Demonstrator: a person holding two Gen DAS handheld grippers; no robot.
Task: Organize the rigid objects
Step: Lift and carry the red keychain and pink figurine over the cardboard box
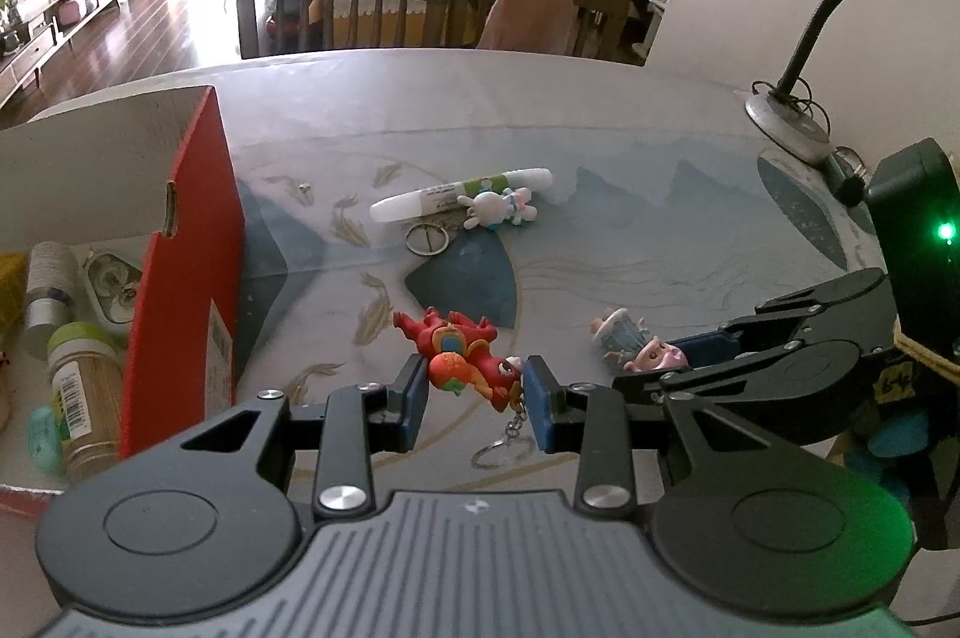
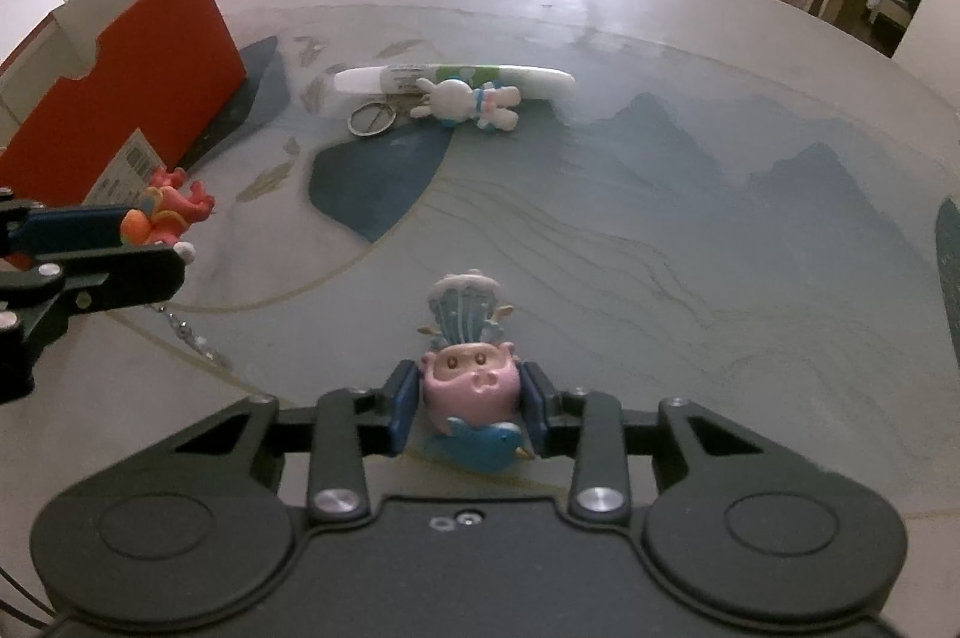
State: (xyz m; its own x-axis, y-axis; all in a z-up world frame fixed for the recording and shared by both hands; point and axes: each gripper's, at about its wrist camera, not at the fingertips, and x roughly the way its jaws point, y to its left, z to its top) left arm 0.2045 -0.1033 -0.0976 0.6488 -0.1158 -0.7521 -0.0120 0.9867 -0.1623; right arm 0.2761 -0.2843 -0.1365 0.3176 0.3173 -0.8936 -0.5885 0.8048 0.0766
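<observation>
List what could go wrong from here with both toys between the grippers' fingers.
1. The red figurine sits at the very tips of the left gripper; it may twist out on lifting.
2. Its keyring dangles and could snag on the red box wall.
3. The right gripper pinches the pink pig figurine on its rounded head, which may slip.

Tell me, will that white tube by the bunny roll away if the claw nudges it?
Probably: the white tube is round, lying on its side on a smooth table. The bunny keychain rests against it and might check it on that side. It looks rigid, likely light.
</observation>
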